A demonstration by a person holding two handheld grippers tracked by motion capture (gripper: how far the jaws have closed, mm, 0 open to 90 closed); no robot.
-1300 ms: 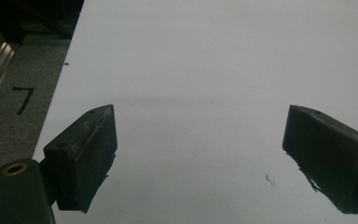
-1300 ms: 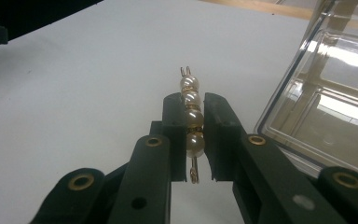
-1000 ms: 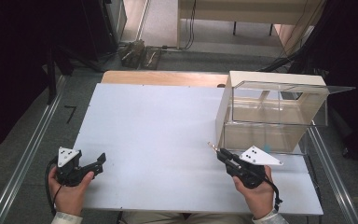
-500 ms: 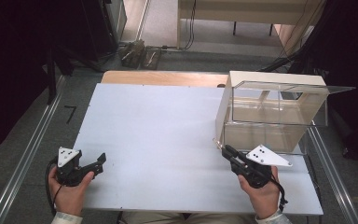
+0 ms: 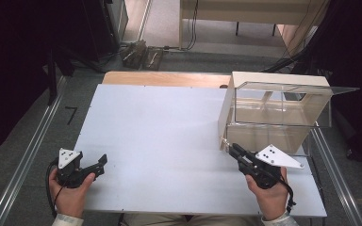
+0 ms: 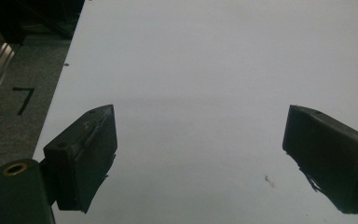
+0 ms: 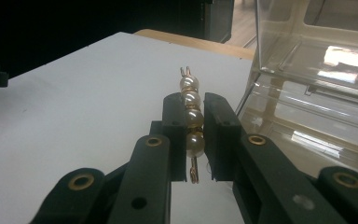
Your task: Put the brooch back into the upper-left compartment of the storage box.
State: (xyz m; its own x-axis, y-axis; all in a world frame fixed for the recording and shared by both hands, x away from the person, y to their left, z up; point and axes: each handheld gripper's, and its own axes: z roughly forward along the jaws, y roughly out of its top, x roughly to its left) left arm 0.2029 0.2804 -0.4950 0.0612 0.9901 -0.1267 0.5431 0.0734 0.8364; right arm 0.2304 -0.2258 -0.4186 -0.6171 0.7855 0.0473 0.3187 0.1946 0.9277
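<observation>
At the near left corner of the white table (image 5: 160, 132), I keep the left gripper (image 5: 99, 165) parked low over the bare surface, its jaws wide apart with nothing between them; its position matches the earlier frames. Moving right, I hold the right gripper (image 7: 195, 135) clamped on the pearl hairpin (image 7: 191, 119), four beads stacked between the jaws with the wire ends showing above and below. Over the last second I have carried this gripper forward and to the right, so its tip now sits just beside the near lower corner of the clear display case (image 5: 283, 113). I judge the pin is in transit toward the case, and placement is not yet done
</observation>
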